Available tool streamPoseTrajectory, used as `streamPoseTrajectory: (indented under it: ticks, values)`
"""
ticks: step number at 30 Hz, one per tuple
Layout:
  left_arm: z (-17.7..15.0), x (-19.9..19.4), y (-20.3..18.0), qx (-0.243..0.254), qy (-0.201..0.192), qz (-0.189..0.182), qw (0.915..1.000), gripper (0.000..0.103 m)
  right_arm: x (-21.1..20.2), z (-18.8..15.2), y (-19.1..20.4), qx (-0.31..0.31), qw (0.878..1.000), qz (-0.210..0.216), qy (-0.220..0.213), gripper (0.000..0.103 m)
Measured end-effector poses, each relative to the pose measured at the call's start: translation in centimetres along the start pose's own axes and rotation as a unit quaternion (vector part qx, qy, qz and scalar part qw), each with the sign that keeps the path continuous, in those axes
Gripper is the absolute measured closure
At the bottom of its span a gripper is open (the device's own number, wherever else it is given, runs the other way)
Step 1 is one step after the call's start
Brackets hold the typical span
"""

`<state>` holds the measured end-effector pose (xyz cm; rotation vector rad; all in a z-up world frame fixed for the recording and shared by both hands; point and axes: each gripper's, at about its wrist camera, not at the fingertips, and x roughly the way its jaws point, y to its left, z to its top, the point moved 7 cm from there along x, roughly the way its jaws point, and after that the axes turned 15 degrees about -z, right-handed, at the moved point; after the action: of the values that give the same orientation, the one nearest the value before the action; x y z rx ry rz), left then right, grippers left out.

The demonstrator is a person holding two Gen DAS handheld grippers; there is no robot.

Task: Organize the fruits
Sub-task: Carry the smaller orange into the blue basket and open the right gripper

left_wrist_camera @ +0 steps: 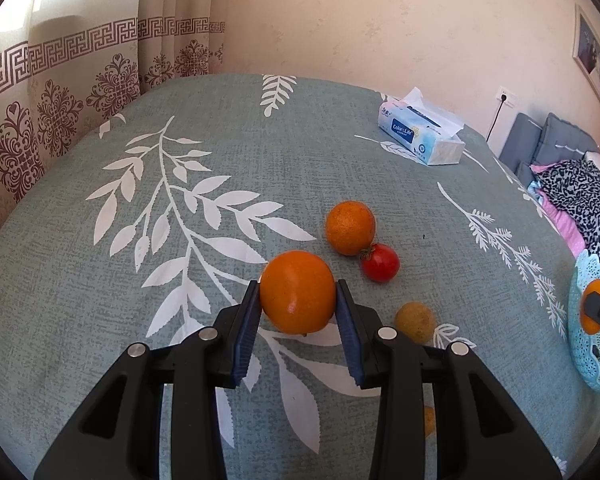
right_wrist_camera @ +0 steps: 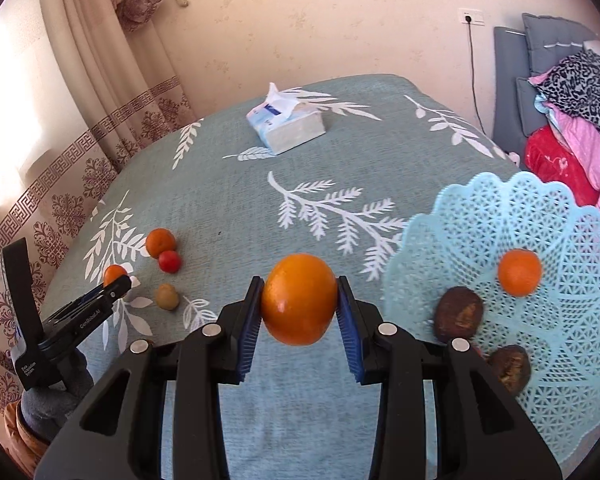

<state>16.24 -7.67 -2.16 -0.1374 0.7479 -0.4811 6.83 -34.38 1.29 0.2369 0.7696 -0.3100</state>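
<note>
Right now both grippers are loaded: the left gripper (left_wrist_camera: 298, 300) pinches an orange (left_wrist_camera: 298, 292) between its blue pads, and the right gripper (right_wrist_camera: 299, 304) squeezes a second orange (right_wrist_camera: 299, 299) the same way, lifted above the leaf-print tablecloth (right_wrist_camera: 260, 184). Toward the table's right edge sits the pale blue lattice basket (right_wrist_camera: 540, 208), holding a small orange (right_wrist_camera: 520, 273) and two dark brown fruits (right_wrist_camera: 459, 314). Out on the cloth, nearer the left side, a speckled orange (left_wrist_camera: 350, 227) touches a red tomato (left_wrist_camera: 380, 263), with a yellowish-brown fruit (left_wrist_camera: 415, 321) lying near them. A tissue pack (left_wrist_camera: 422, 132) rests near the table's far edge.
</note>
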Motion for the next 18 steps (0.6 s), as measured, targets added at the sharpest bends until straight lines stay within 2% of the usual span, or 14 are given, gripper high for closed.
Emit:
streamPoseTrajectory:
  ticks: [6, 10, 18]
  values:
    - [-0.1, 0.0, -0.3, 0.007, 0.001, 0.007, 1.0000, 0.066, -0.9, -0.2, -5.4, 0.042, 0.998, -0.040, -0.004, 0.066]
    - [0.0, -0.2, -0.9, 0.015, -0.002, 0.009, 0.9998, 0.066, -0.7, -0.8, -8.3, 0.066, 0.996, -0.052, 0.007, 0.066]
    - [0.0, -1.1, -3.0, 0.042, -0.006, 0.008, 0.9991, 0.066, -0.1, -1.6, -12.0, 0.092, 0.993, -0.069, 0.019, 0.066]
